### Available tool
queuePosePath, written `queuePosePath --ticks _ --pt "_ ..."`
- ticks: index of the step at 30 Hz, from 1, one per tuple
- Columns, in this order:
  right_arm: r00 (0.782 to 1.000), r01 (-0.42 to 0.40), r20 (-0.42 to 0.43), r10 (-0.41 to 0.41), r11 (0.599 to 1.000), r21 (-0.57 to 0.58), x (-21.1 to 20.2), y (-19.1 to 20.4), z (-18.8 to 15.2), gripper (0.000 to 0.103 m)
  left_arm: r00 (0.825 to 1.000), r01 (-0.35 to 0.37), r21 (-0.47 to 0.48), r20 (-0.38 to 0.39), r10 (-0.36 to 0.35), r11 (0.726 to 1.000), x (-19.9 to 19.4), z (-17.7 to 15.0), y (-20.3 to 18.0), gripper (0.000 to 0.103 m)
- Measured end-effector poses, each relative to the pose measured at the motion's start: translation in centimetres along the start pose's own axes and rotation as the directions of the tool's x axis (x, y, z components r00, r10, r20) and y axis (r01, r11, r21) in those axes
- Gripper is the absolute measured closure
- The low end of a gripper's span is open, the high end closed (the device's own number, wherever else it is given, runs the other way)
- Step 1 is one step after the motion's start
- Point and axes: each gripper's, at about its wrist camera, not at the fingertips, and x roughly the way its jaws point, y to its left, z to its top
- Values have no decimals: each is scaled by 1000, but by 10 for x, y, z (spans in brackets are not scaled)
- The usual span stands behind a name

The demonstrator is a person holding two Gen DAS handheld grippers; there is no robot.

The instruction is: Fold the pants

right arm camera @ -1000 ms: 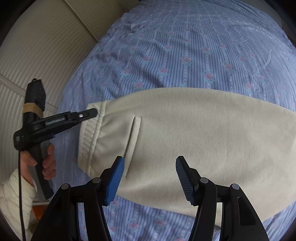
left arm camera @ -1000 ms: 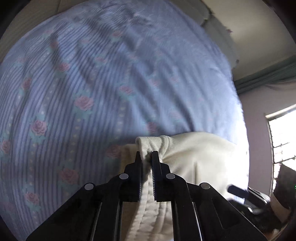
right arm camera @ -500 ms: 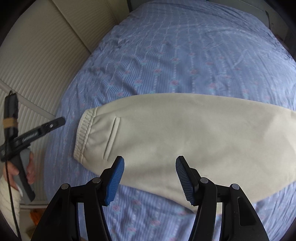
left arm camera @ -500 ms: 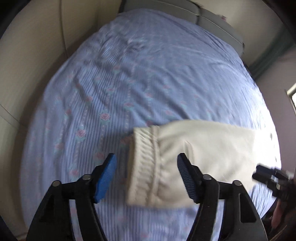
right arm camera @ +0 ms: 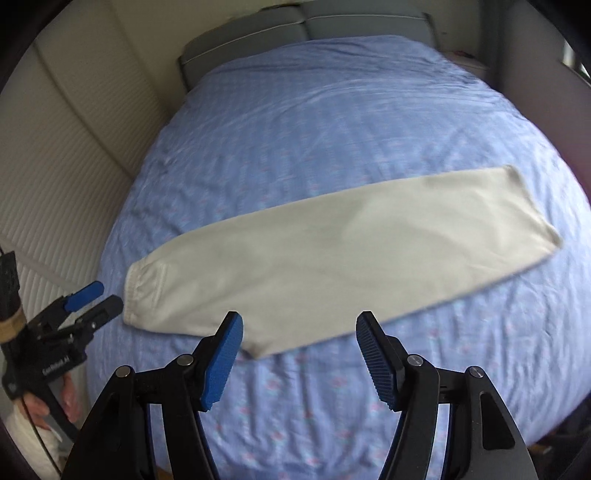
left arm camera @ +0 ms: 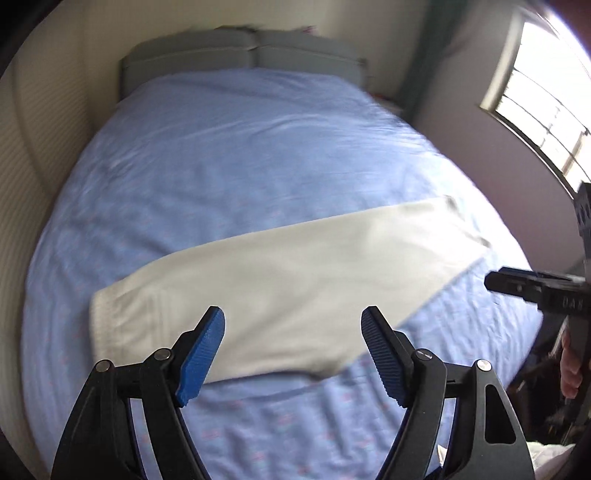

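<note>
Bedroom: blue striped floral bedsheet on the bed, grey headboard at the far end, ribbed cream wall panel on the left, window on the right. Cream pants lie flat on the sheet, already halved lengthwise by the look of it, one long strip. Long axis runs left-right across both views, tilted a bit: waistband low-left, leg hems up-right. Left gripper jaws wide open, nothing held, hanging above the near edge of the strip towards the waistband half; in the right wrist view it sits just off the waistband, apart from the cloth. Right gripper jaws also wide open and empty, over the near edge around the crotch corner. So the left hand is nearer the waistband and the right is nearer the hems, though the hems are well apart from both. My read: the next fold is end to end along the long axis, and which end gets carried over is open. Hard to make out: both frames are motion-blurred, so the pocket seam and waistband ribbing are smeared. Can't tell how well the two legs line up underneath. Hem corner in the left wrist view looks slightly turned, not sure. Near bed edge is hidden behind the gripper bodies.
</note>
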Motion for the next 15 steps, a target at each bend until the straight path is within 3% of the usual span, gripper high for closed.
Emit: queuePosePath --ticks 6,10,15 --pt "991 88 86 -103 982 164 -56 -100 -10 38 995 101 123 -3 -101 987 13 15 -107 24" --pt "982 93 135 -132 961 262 -80 -172 -13 38 995 91 185 20 -97 979 27 34 -174 22" --pt "982 54 158 -105 953 299 -83 -265 -3 38 997 64 160 25 -69 985 58 64 -243 22"
